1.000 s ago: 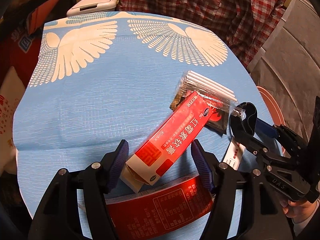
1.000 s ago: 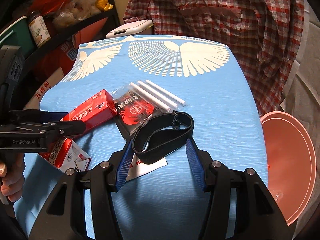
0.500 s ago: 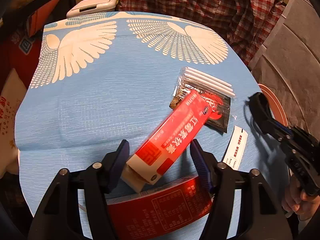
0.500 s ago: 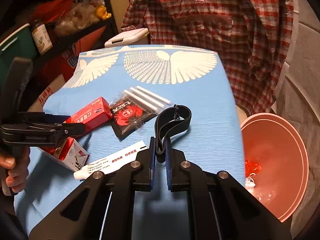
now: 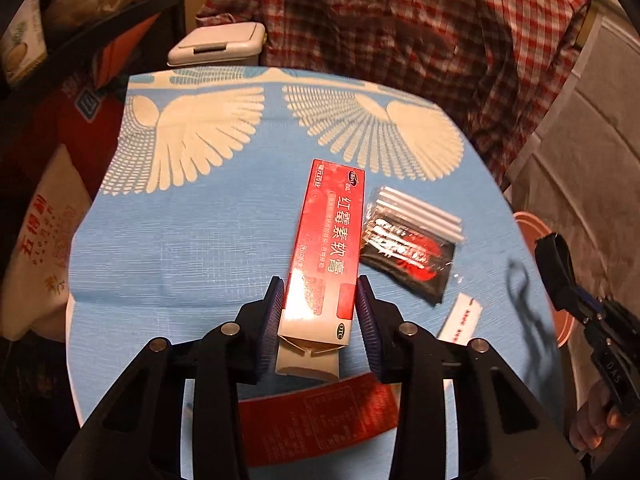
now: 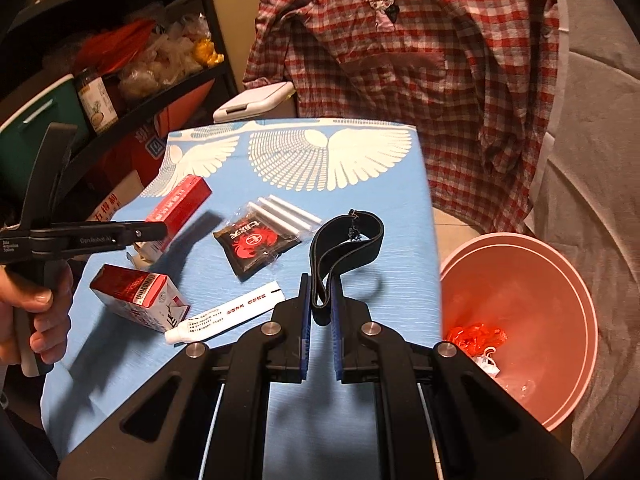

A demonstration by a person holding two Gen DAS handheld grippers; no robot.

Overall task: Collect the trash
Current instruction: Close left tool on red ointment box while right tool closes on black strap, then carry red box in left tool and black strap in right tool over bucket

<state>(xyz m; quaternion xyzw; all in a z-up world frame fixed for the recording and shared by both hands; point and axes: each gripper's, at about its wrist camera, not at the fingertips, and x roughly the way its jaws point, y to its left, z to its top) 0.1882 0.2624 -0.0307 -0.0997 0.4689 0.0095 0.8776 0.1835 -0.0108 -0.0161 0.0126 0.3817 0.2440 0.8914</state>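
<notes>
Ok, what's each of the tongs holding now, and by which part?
Left tongs clamp the red box across its sides near the open white end. Right tongs pinch the black band at the near end of its loop.

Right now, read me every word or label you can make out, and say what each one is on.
"红霉素软膏" and "OTC": red ointment box in the left claw.
"DAS": right claw's body.
"五得利": white sack beside the table.
White tube, black sachet, red carton: print too small or blurred.
</notes>
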